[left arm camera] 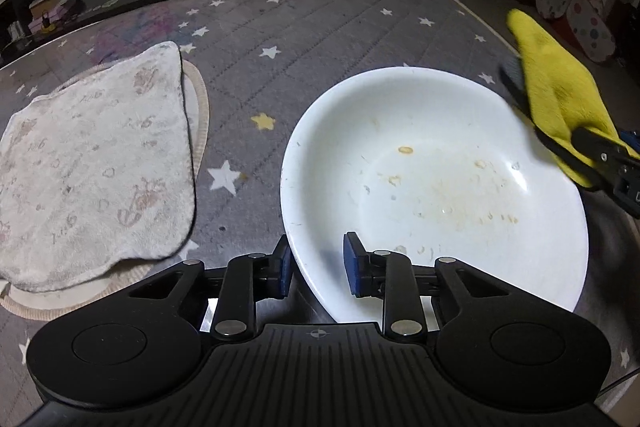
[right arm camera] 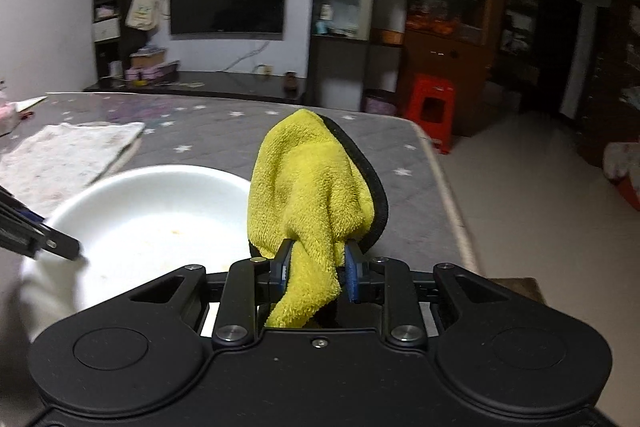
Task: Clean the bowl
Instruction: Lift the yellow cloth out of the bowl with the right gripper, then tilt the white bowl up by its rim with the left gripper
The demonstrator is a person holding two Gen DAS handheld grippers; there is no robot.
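A white bowl (left arm camera: 436, 187) with yellowish stains on its inside sits tilted on the grey star-patterned table cover (left arm camera: 320, 35). My left gripper (left arm camera: 318, 267) is shut on the bowl's near-left rim, one pad outside the wall and one inside. At the bowl's right rim my right gripper (left arm camera: 592, 155) holds a yellow cloth (left arm camera: 556, 95). The right wrist view shows the right gripper (right arm camera: 318, 271) shut on the bunched yellow cloth (right arm camera: 308, 187), which stands above the right edge of the bowl (right arm camera: 160, 223). The left gripper (right arm camera: 60, 245) appears blurred at the bowl's left rim.
A pale patterned towel (left arm camera: 92, 163) lies over a round mat on the table to the left of the bowl. The table's right edge (right arm camera: 452, 187) runs close beside the cloth. Beyond it is open floor with a red stool (right arm camera: 430, 107).
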